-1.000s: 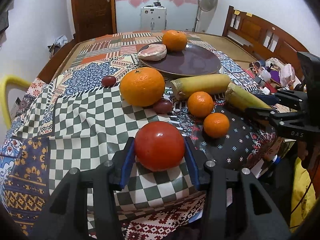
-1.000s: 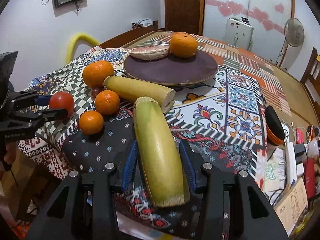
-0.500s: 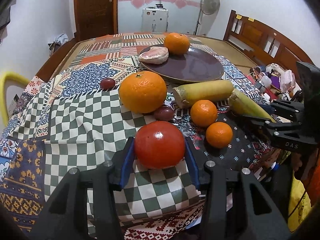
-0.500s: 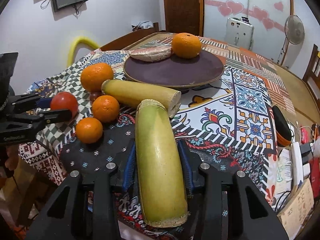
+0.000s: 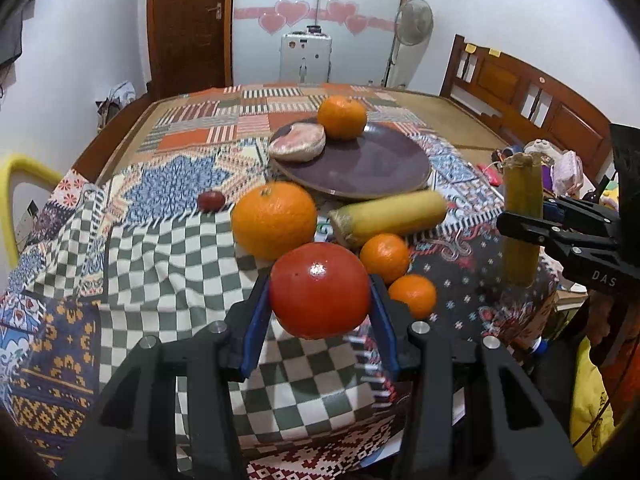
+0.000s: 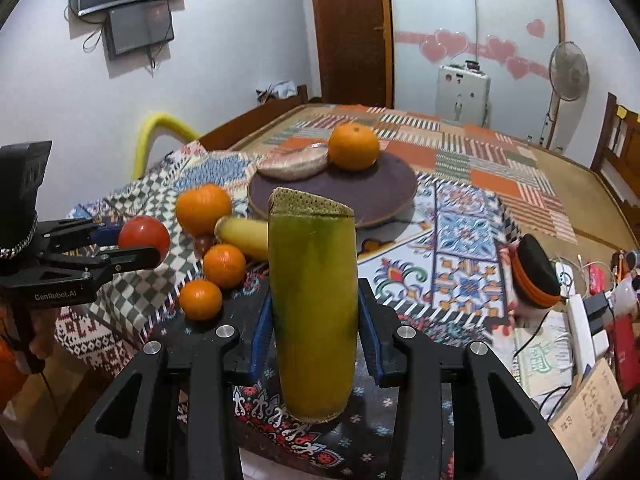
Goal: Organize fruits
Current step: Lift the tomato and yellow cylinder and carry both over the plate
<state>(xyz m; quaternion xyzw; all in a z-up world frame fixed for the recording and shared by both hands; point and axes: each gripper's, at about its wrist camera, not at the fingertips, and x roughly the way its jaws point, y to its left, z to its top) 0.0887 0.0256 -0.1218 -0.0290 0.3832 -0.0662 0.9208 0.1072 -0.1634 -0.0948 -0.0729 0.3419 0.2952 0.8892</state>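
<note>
A: Left wrist view: left gripper (image 5: 320, 292) pinching the red tomato (image 5: 319, 290) btwn its blue pads (image 5: 253, 322), tomato clear of the cloth. Ref point = dark round plate (image 5: 360, 168).

B: Tomato pos rel. to plate?

A: Well on the near side of it, in front of the big orange (image 5: 274, 219). Big orange sits just beside the plate's near rim.

B: On the plate itself?

A: One orange (image 5: 342, 117) at the far edge, pinkish flat item (image 5: 297, 142) touching it on the plate's left part.

B: Right side?

A: Right wrist view: right gripper (image 6: 314, 316) jaws have just been closing, now clamped on the green-yellow stalk piece (image 6: 313, 304). Pads press both its flanks. Stalk stands abt upright in the grip, cut end up, off the cloth. From the left cam the same stalk sits right of the plate, near side.

B: Loose stuff?

A: Second yellow stalk (image 5: 390, 216) lies just beside the plate's near rim, roughly parallel to it. Two small oranges: one (image 5: 385, 258) nearer the plate, touching or almost touching that stalk, other (image 5: 413, 295) further from the plate. Small dark red fruit (image 5: 211, 201) left of the plate on the patchwork cloth (image 5: 160, 248), apart from the rest. Another dark one (image 6: 203, 242) peeks out btwn big orange and stalk in the right cam, mostly hidden.

B: Bkgd?

A: Fan (image 5: 414, 20) and wooden door (image 5: 188, 28) well beyond the plate's far side.
</note>
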